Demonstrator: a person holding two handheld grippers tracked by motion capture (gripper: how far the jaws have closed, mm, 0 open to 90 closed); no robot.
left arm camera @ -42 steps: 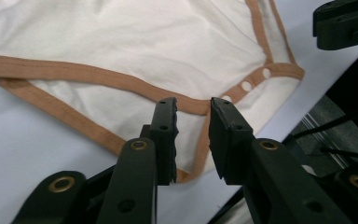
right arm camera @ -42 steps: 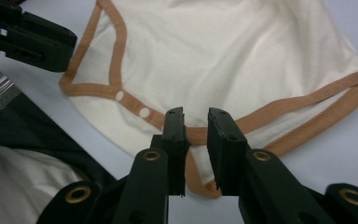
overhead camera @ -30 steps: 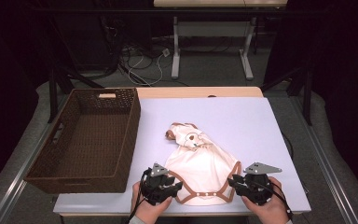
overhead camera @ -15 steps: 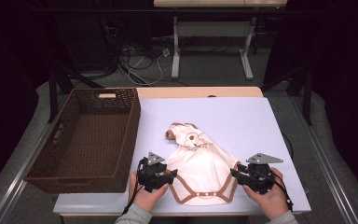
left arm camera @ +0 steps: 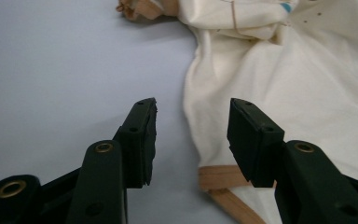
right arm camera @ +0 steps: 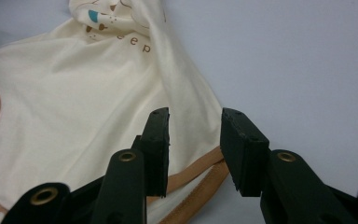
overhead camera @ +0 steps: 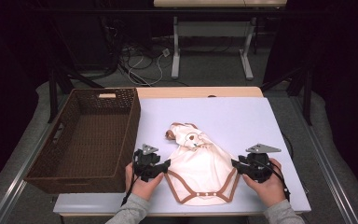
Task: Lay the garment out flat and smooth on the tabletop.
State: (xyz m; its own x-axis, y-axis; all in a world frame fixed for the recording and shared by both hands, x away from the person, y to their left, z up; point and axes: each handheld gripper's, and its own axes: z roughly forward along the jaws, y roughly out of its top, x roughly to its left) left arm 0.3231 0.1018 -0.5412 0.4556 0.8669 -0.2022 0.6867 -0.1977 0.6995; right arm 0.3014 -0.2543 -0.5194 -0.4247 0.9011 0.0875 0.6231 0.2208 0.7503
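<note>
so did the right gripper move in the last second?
Yes. The right gripper slid outward to the right, off the baby bodysuit toward the table edge, jaws open.

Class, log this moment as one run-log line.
left gripper: open, at bodysuit edge | right gripper: open, opposite edge | basket: empty

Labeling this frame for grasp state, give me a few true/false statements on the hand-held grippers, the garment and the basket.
1. Both hand-held grippers are open. True: the left hand-held gripper and the right hand-held gripper each show a gap between the jaws.
2. The baby bodysuit lies in the wicker basket. False: it lies on the table, right of the basket.
3. The bodysuit has brown trim. True.
4. The right hand-held gripper is clamped on the basket. False: it sits at the bodysuit's right edge.
</note>
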